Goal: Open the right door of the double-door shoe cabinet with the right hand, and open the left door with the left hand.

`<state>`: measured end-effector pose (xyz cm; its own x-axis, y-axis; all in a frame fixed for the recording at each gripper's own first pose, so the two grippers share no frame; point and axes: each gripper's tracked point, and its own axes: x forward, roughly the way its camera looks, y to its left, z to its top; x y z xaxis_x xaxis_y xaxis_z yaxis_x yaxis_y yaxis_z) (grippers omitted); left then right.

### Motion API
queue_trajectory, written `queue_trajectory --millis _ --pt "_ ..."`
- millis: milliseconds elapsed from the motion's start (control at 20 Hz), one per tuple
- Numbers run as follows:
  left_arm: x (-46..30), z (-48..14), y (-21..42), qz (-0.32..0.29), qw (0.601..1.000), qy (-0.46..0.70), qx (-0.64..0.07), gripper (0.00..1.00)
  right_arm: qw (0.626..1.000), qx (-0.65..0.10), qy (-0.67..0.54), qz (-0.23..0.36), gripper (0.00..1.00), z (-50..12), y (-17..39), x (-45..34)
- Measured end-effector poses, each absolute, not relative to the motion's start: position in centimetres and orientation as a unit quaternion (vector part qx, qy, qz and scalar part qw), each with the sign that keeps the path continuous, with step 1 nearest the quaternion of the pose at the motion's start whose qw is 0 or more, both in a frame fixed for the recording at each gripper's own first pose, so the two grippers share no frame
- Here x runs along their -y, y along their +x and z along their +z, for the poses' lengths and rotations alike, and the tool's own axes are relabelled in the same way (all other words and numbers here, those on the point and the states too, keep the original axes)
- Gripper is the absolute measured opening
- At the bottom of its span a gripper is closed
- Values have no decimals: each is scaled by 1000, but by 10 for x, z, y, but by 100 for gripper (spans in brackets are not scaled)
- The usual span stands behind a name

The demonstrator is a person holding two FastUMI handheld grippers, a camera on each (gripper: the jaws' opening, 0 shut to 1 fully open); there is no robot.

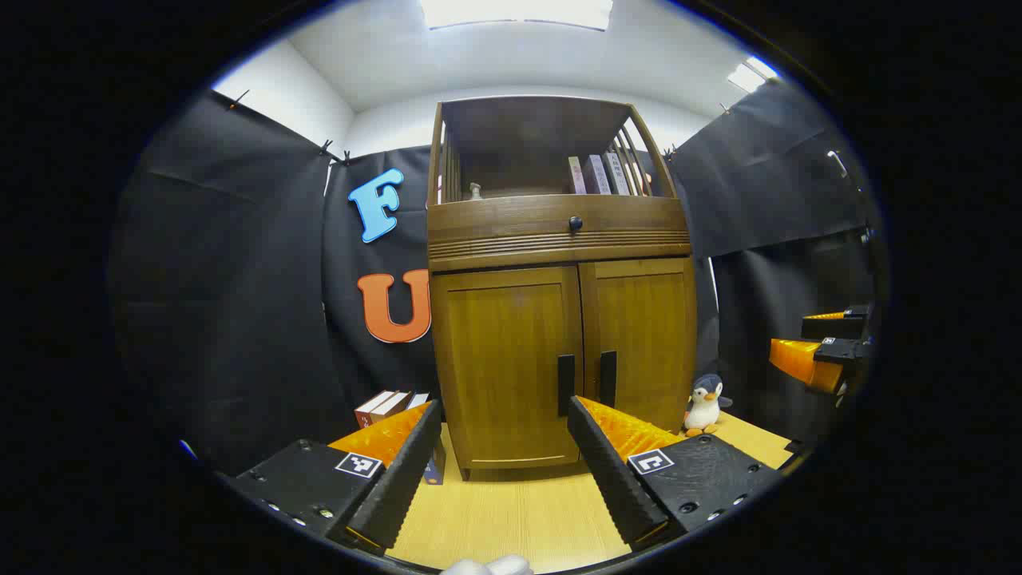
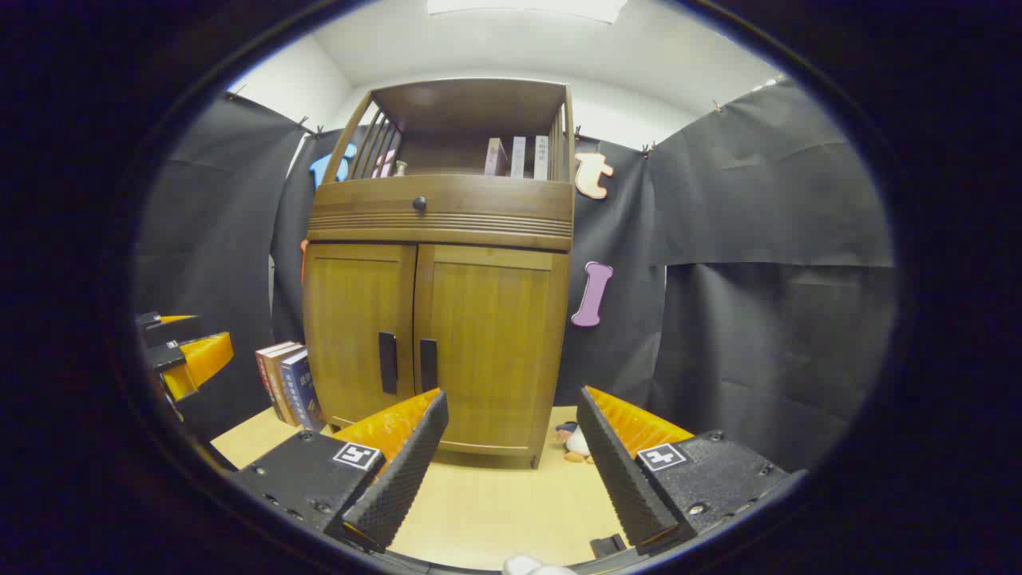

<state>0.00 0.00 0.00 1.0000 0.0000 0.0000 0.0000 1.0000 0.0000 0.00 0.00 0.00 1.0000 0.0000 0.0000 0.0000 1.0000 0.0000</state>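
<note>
- Shoe cabinet (image 1: pixel 559 319): a brown wooden unit standing on a light wooden floor (image 1: pixel 511 511), against the black cloth wall; both lower doors are shut.
- Left door (image 1: pixel 507 363) and right door (image 1: pixel 639 343): they meet at the centre, each with a dark vertical handle, the left handle (image 1: pixel 565 385) and the right handle (image 1: pixel 608 378) just beside one another.
- Drawer band above the doors, with a small dark knob (image 1: pixel 575 223); above it an open shelf holding upright books (image 1: pixel 595 174) and a small pale object at the left, too small to identify.
- Left gripper (image 1: pixel 505 455): fingers spread wide apart and holding nothing, short of the cabinet and facing the left door; its right finger's tip overlaps the left handle's foot in this view, though contact cannot be judged.
- Right gripper (image 2: pixel 511 447): fingers likewise parted and empty, pointed at the right door, apart from the cabinet. It also appears at the right edge of the left gripper view (image 1: pixel 822 351).
- Toy penguin (image 1: pixel 704 406): on the floor just beside the cabinet's right side.
- Stack of books (image 2: pixel 283 383): standing on the floor at the cabinet's left side.
</note>
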Motion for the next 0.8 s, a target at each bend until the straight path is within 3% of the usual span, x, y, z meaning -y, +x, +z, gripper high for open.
queue_trajectory --millis 800 --pt "-23 5 -19 -10 1000 -5 11 96 1000 -4 -9 13 100 -4 12 -31"
